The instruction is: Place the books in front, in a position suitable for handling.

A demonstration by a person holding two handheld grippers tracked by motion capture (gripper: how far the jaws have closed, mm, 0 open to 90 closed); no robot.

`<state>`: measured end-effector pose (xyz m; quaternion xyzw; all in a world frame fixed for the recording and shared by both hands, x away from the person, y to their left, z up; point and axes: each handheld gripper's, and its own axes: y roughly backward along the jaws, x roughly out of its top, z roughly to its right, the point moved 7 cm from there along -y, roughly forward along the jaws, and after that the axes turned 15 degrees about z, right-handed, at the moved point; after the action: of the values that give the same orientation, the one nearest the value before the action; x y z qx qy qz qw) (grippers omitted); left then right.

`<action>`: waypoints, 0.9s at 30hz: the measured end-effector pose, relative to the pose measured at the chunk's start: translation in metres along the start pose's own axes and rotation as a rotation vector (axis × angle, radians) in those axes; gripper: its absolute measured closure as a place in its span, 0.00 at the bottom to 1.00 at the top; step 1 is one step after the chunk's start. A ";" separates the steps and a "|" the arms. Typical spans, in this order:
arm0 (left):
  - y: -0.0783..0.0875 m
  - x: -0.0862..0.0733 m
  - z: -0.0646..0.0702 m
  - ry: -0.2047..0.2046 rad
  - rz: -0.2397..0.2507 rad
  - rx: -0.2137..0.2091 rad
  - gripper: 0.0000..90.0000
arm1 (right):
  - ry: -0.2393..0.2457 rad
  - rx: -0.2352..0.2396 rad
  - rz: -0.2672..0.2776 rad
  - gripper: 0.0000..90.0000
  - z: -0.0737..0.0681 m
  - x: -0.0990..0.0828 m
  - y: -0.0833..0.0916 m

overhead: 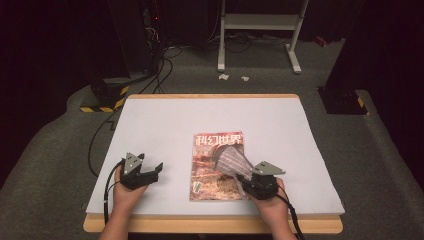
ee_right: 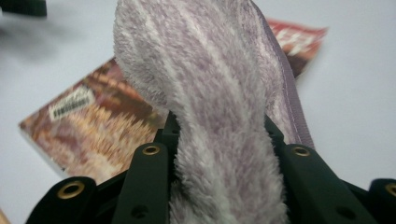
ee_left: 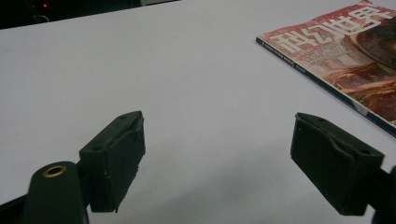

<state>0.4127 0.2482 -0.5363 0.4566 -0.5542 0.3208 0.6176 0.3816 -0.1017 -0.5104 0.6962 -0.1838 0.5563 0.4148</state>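
Observation:
A magazine point(overhead: 216, 167) with a red-brown cover and white title lies flat on the white table point(overhead: 215, 125), near its front middle. My right gripper point(overhead: 246, 178) is shut on a fluffy purple-and-white striped cloth point(overhead: 231, 160), which drapes over the magazine's right half. In the right gripper view the cloth point(ee_right: 219, 102) bulges up between the two black jaws, with the magazine point(ee_right: 93, 126) behind it. My left gripper point(overhead: 152, 172) rests left of the magazine, open, with bare table between its pads point(ee_left: 116, 161). The magazine's corner point(ee_left: 345, 56) shows at the right of the left gripper view.
The table's wooden front edge point(overhead: 210, 224) runs just under both hands. Cables point(overhead: 97, 145) trail off the table's left side to the floor. A white metal stand point(overhead: 260, 30) and dark equipment stand behind the table.

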 end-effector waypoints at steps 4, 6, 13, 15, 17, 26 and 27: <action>0.000 0.000 0.000 -0.003 -0.001 0.000 0.20 | 0.038 0.020 -0.112 0.73 -0.013 -0.023 -0.017; 0.000 0.000 0.000 -0.002 -0.001 0.000 0.21 | 0.060 0.008 -0.106 0.73 -0.016 -0.023 -0.018; -0.001 -0.001 0.001 -0.013 -0.015 -0.005 0.21 | 0.094 0.059 -0.119 0.73 -0.043 -0.018 -0.031; -0.002 -0.001 0.002 -0.021 -0.027 -0.009 0.21 | 0.101 0.084 -0.120 0.73 -0.055 -0.016 -0.038; -0.002 -0.001 0.002 -0.024 -0.028 -0.006 0.21 | 0.122 0.126 -0.124 0.73 -0.075 -0.013 -0.047; -0.002 -0.001 0.002 -0.025 -0.024 -0.007 0.21 | 0.192 0.229 -0.125 0.72 -0.129 -0.009 -0.067; -0.002 -0.001 0.002 -0.025 -0.024 -0.007 0.21 | 0.192 0.229 -0.125 0.72 -0.129 -0.009 -0.067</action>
<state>0.4132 0.2454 -0.5380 0.4651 -0.5573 0.3056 0.6162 0.3471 0.0369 -0.5389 0.6928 -0.0348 0.6106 0.3821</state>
